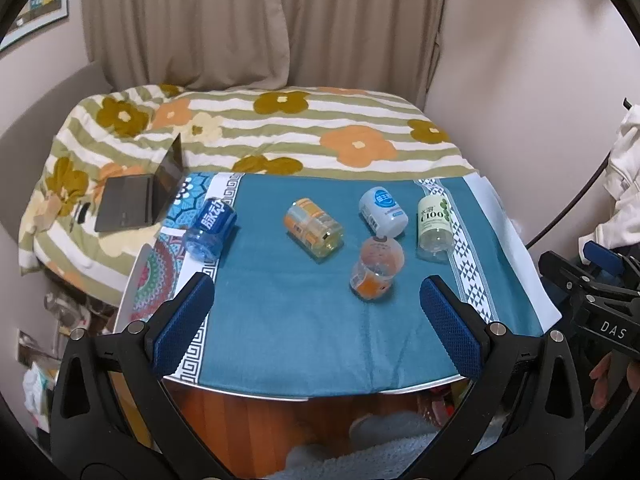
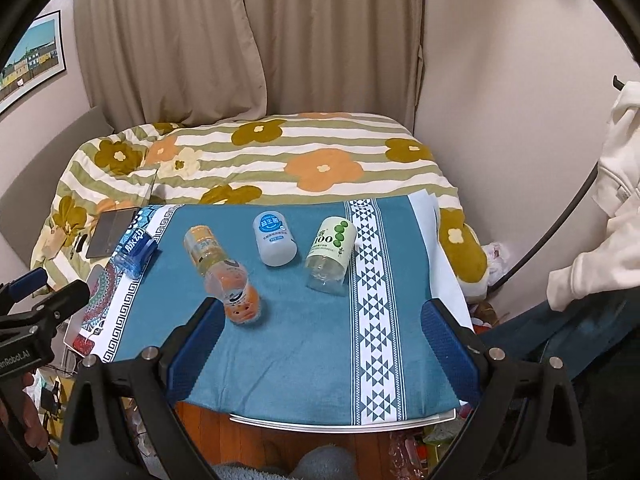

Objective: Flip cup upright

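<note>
At the bottom of each wrist view the left gripper and the right gripper hang spread wide above the near edge of the teal cloth, gripping nothing. Just beyond, mid-frame, the orange-labelled cup lies tipped on the cloth. Farther back lie a yellow-orange cup, a white cup, a green-labelled cup and, at far left, a blue cup.
</note>
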`<state>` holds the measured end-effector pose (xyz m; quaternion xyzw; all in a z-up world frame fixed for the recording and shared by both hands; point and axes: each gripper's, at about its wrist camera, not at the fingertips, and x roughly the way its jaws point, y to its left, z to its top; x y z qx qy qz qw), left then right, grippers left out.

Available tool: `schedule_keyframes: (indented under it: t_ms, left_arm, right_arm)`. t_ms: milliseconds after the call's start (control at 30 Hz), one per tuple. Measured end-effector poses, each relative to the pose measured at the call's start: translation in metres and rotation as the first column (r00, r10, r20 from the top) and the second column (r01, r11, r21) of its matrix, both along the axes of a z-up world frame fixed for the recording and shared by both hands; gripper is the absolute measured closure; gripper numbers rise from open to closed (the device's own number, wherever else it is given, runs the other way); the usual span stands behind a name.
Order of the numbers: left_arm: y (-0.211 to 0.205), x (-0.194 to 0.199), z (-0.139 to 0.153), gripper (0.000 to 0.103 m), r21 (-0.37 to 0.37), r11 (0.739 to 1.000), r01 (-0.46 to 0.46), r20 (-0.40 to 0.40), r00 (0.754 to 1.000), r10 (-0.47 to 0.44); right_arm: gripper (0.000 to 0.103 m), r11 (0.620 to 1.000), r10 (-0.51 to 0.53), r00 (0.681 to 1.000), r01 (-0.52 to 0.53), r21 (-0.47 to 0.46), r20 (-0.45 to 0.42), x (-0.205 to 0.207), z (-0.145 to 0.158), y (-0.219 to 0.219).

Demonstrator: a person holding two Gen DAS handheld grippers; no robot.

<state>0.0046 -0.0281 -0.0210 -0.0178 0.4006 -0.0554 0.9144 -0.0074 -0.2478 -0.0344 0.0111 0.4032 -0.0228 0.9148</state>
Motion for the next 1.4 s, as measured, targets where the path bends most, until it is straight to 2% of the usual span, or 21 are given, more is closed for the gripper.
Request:
schedule_keyframes:
  t_ms: [1400]
  left_arm:
    - [0.003,0.012,0.007,0.0,0.021,1.0,-0.01,0.024,1.0,0.01]
  right_arm:
    - [0.005,1.0,-0.014,1.0,0.014,0.004,0.002,0.005,0.0,0.0]
